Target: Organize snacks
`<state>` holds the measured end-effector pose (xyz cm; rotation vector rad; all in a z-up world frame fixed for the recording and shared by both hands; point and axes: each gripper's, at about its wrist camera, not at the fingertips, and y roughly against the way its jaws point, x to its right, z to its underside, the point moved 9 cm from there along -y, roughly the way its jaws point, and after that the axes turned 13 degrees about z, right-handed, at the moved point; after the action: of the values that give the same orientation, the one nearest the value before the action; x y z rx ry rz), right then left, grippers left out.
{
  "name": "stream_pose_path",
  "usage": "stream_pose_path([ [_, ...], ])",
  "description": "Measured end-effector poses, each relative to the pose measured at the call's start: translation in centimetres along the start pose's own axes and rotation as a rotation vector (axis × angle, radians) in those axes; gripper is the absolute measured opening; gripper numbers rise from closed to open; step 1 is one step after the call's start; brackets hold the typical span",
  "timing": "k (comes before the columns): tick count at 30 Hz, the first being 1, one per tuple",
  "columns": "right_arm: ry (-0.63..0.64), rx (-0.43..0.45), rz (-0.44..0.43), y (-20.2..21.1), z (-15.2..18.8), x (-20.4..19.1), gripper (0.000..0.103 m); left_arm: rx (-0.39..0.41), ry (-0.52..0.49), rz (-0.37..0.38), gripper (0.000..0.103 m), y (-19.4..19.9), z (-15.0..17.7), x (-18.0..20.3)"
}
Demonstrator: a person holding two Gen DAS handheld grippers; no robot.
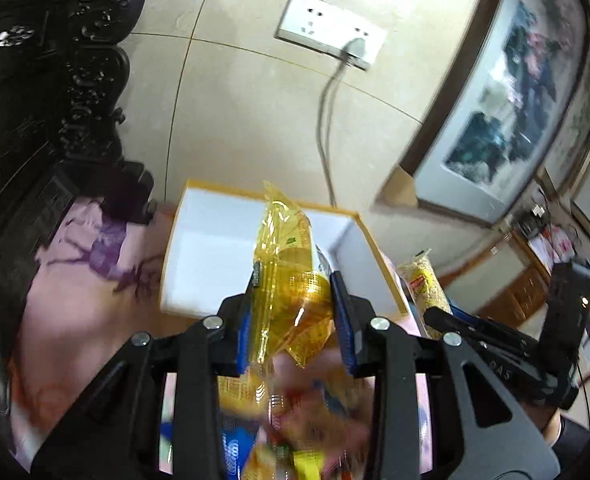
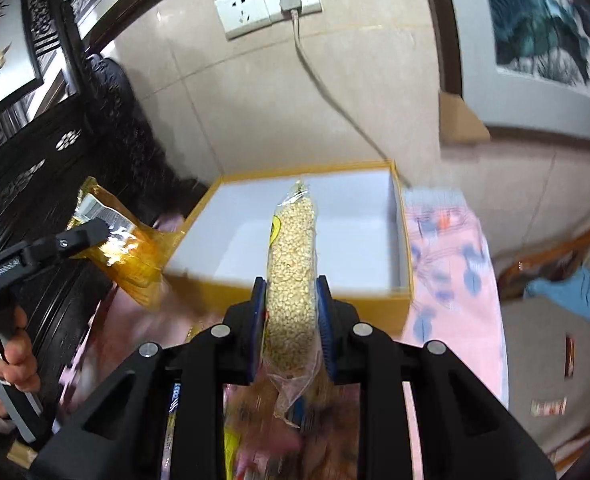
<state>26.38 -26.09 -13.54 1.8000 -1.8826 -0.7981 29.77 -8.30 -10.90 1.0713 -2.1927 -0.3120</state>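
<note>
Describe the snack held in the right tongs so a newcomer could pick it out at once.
Start at the open box, white inside with yellow walls, below the wall socket. In front of it the right tongs clamp a long, narrow clear packet of pale puffed grains. The neighbouring amber-yellow packet is wider, crinkly, and in the left tongs.

Two grippers, one yellow packet (image 1: 291,280), one grain bag (image 2: 293,280), one box (image 2: 355,220).

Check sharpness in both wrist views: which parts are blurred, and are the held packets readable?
Left wrist: yellow packet fairly sharp, loose snacks below smeared. Right wrist: grain packet crisp, pink cloth streaked; strong fisheye bending in both.
</note>
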Motion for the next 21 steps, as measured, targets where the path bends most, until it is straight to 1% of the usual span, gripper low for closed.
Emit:
stream_pose_path([
  [2, 0.006, 0.022, 0.006, -2.1, -1.7, -0.6, 0.025, 0.010, -0.001, -0.018, 0.034, -2.3, -1.3, -1.1],
  [3, 0.000, 0.027, 0.004, -3.1, -2.3, -0.9, 0.028, 0.017, 0.008, -0.026, 0.034, -3.9, -2.2, -1.9],
  [4, 0.004, 0.027, -0.003, -4.6, -2.9, -1.3, 0.032, 0.018, 0.016, -0.028, 0.039, -4.8, -2.6, -2.5],
  [5, 0.014, 0.013, 0.015, -5.4, -2.8, -1.3, 0.054, 0.007, 0.038, -0.053, 0.060, -6.0, -2.9, -3.6],
  [6, 0.028, -0.011, 0.060, -6.1, -2.8, -1.2, 0.065, -0.005, 0.065, -0.079, 0.069, -6.5, -2.9, -4.4],
  [7, 0.028, -0.011, 0.052, -5.8, -2.8, -1.5, 0.065, -0.008, 0.091, -0.089, 0.073, -6.5, -2.9, -4.8],
  [8, 0.018, -0.002, 0.010, -5.1, -2.6, -1.7, 0.065, 0.009, 0.104, -0.073, 0.075, -5.7, -2.9, -4.6],
  [9, 0.006, 0.000, -0.024, -4.3, -2.1, -1.8, 0.065, 0.021, 0.092, -0.070, 0.078, -4.9, -2.7, -4.3],
  [10, -0.001, -0.021, -0.042, -3.7, -0.9, -1.8, 0.065, 0.037, 0.059, -0.087, 0.084, -3.5, -2.2, -3.9],
  [11, -0.007, -0.049, -0.057, -3.3, 0.3, -1.6, 0.065, 0.042, 0.039, -0.103, 0.088, -2.5, -1.7, -3.7],
  [12, -0.020, -0.081, -0.076, -2.8, 1.8, -1.5, 0.065, 0.036, 0.025, -0.118, 0.089, -1.5, -0.7, -3.6],
  [14, -0.057, -0.166, -0.118, -1.6, 5.8, -1.1, 0.066, -0.008, 0.037, -0.140, 0.089, 0.4, 2.0, -4.0],
  [16, -0.052, -0.228, -0.134, -0.2, 9.7, -1.5, 0.065, -0.045, 0.072, -0.159, 0.089, 2.4, 5.1, -4.9],
  [18, -0.049, -0.279, -0.150, 0.9, 12.7, -2.1, 0.064, -0.090, 0.086, -0.184, 0.089, 3.8, 8.0, -5.7],
  [21, -0.059, -0.365, -0.209, 2.0, 16.6, -4.2, 0.059, -0.168, 0.139, -0.223, 0.089, 5.7, 12.9, -7.2],
])
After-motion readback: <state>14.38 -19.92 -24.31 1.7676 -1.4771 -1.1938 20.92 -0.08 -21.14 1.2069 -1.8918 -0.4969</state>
